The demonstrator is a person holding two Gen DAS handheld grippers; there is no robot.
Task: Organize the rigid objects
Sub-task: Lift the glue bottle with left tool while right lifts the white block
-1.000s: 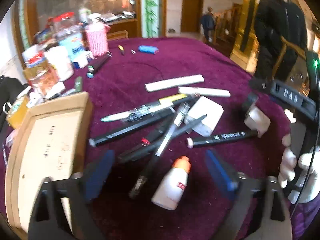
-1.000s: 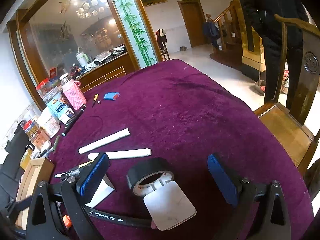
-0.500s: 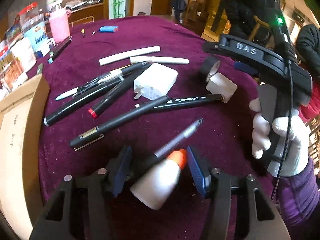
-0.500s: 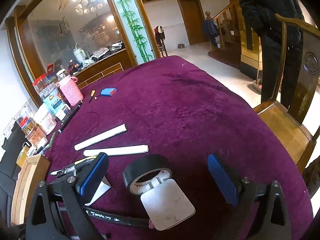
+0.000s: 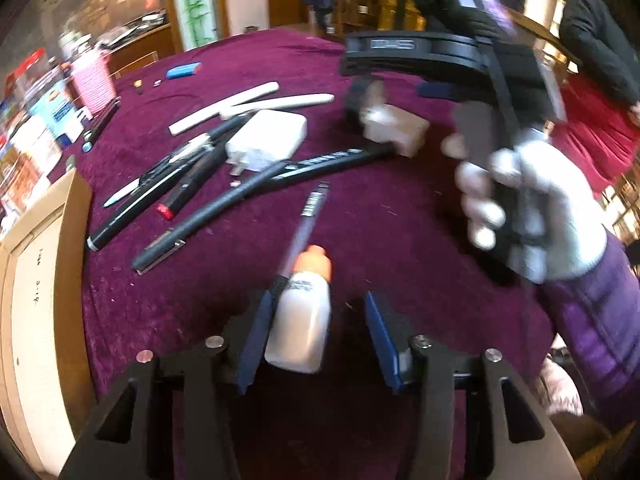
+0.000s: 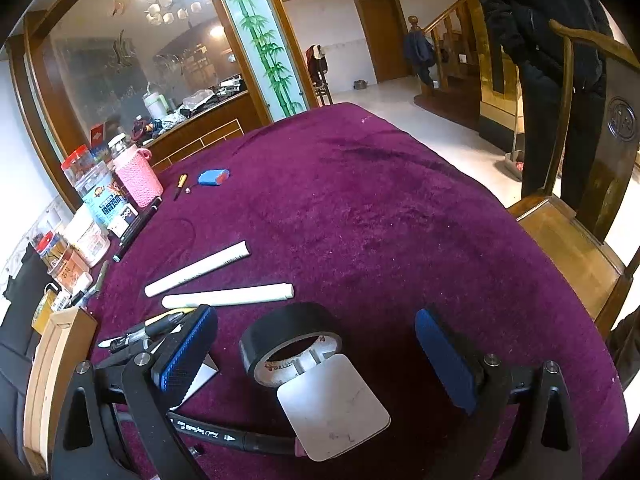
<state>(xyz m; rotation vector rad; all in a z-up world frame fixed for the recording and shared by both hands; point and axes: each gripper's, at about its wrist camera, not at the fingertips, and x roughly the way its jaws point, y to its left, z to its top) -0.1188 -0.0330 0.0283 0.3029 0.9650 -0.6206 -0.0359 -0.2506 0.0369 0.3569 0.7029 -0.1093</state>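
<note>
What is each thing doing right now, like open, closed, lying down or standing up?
Left gripper: jaws just closing, glue bottle between, gap on one side.
Glue bottle: orange cap on, lying down.
Right gripper: open, holding nothing.
Black tape roll: lying flat.
Red-tipped marker: capped, lying down.
Wooden box: open.

On the table, a tape roll is placed between the right gripper's jaws, with a flat charger in front of it. Two sticks are laid behind (pens to their left).
</note>
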